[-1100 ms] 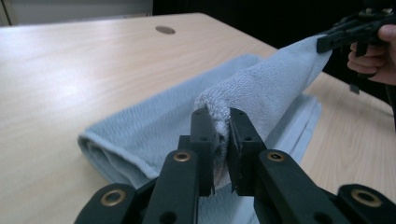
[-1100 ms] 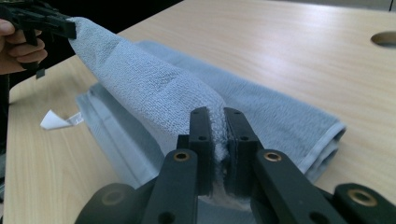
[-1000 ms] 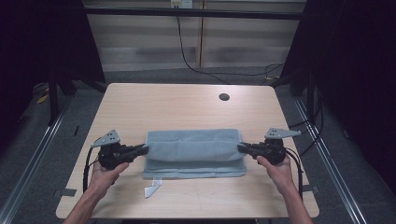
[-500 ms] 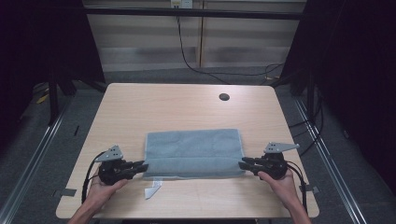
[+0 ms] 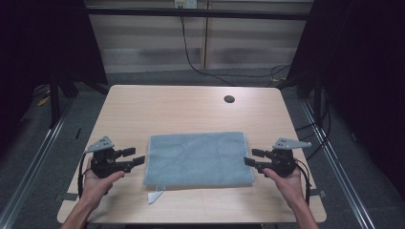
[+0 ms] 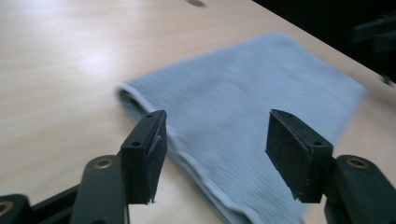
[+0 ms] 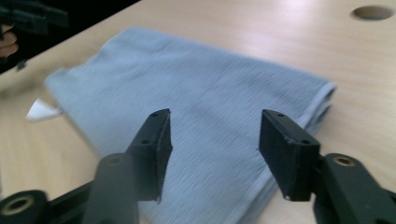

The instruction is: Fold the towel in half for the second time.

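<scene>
A folded grey towel (image 5: 198, 159) lies flat on the wooden surface (image 5: 181, 107), near its front half; its long axis runs left to right, with a white tag (image 5: 155, 195) poking out at the front-left corner. The left gripper (image 5: 136, 156) sits just off the towel's left edge, the right gripper (image 5: 249, 157) just off its right edge; both are released, jaws spread, holding nothing. By the look of it, 1 fold is done; a further fold would call for pinching an edge.
</scene>
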Demonstrator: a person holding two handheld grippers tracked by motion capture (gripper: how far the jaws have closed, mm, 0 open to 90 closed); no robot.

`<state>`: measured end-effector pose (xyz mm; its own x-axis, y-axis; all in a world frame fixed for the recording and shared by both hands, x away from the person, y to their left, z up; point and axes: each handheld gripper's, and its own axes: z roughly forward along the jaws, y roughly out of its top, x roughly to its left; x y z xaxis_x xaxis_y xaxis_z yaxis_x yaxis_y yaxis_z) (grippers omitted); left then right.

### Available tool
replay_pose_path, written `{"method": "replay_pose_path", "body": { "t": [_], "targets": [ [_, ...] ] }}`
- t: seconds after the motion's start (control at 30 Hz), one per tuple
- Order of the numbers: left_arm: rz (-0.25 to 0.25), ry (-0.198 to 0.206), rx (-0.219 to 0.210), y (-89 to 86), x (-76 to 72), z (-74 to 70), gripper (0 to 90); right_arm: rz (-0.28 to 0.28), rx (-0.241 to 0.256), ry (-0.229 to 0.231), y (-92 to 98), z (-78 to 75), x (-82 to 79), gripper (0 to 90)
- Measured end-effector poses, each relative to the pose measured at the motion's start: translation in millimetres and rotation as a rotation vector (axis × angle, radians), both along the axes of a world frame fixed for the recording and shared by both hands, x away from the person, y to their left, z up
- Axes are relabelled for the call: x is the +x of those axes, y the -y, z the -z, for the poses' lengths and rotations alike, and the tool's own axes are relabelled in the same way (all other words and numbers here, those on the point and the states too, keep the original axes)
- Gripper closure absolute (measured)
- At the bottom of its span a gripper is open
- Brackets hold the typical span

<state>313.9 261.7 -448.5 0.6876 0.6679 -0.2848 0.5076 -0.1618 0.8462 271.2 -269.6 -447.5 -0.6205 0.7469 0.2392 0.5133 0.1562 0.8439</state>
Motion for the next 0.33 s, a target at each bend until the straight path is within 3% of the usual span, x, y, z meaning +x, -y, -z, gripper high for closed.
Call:
{"method": "replay_pose_path", "body": {
  "t": [0.07, 0.13, 0.17, 0.27, 0.33],
  "targets": [
    [-0.043, 0.008, 0.006, -4.7, 3.0, -0.7, 35.0, 0.046, -0.010, 0.022, 4.1, -2.4, 6.4, 39.2],
    [-0.086, 0.009, -0.025, -11.9, 2.2, 5.3, 33.7, 0.101, 0.034, 0.042, 11.4, 1.5, 9.1, 35.4],
    [-0.081, 0.003, 0.011, -14.8, 2.9, 7.9, 33.2, 0.115, 0.033, 0.032, 14.8, 4.8, 10.0, 34.7],
    [-0.119, 0.009, 0.056, -20.7, 2.9, 17.3, 32.1, 0.161, -0.024, 0.014, 18.1, 14.1, 6.6, 31.4],
    [-0.101, 0.000, 0.063, -21.3, 0.7, 21.6, 30.7, 0.173, -0.051, -0.006, 18.5, 20.0, 2.6, 28.6]
  ]
}}
